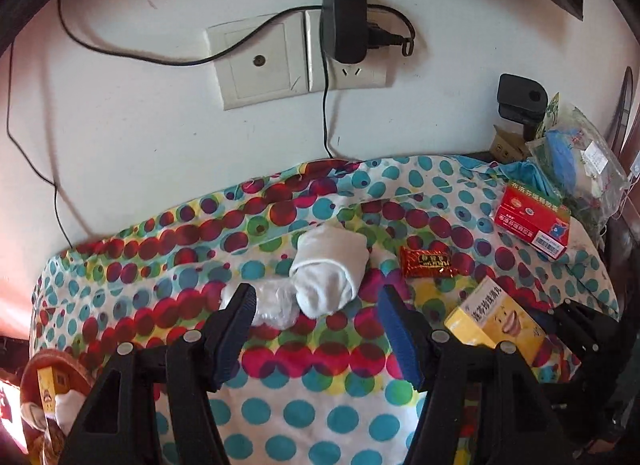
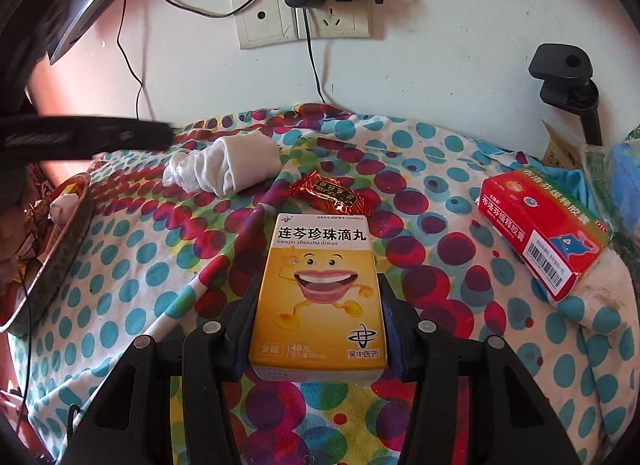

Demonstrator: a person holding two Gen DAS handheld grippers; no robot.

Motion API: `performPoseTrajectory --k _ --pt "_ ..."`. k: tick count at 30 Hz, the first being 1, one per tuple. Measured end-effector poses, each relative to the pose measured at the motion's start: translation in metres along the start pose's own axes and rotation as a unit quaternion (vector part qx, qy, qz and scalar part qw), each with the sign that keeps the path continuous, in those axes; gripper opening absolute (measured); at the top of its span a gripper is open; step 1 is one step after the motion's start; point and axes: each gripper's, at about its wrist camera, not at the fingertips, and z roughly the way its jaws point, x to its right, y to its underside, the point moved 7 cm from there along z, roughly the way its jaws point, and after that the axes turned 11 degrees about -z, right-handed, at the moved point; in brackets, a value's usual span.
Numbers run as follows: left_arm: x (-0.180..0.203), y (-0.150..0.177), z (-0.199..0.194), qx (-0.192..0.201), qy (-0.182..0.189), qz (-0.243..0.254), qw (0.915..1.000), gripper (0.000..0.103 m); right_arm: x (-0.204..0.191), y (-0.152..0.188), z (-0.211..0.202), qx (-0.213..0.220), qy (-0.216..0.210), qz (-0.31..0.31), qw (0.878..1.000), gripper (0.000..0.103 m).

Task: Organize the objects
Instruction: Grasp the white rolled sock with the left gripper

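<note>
The spotted cloth [image 2: 132, 265] on the table shows in both views, but only the right wrist view shows the smiling face on the yellow box [image 2: 318, 293]. The right gripper [image 2: 318, 329] squeezes this box at its sides, its long side pointing away toward the wall. The left gripper [image 1: 318, 305] is wide apart and empty, just in front of the white sock roll [image 1: 330, 269].
</note>
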Motion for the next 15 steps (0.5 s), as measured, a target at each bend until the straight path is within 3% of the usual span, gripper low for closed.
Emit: performPoseTrajectory --k 3,8,15 --pt "0.01 -0.01 0.021 -0.012 -0.003 0.015 0.9998 0.065 -0.003 0.001 0.004 -0.005 -0.011 0.004 1.0 0.048" --pt "0.014 -0.013 0.059 -0.054 -0.004 -0.002 0.9985 0.065 -0.008 0.002 0.009 -0.015 -0.012 0.0 1.0 0.049" --pt "0.013 0.006 0.101 -0.075 -0.044 -0.009 0.9962 0.065 -0.011 0.005 0.02 -0.041 -0.014 -0.004 0.999 0.049"
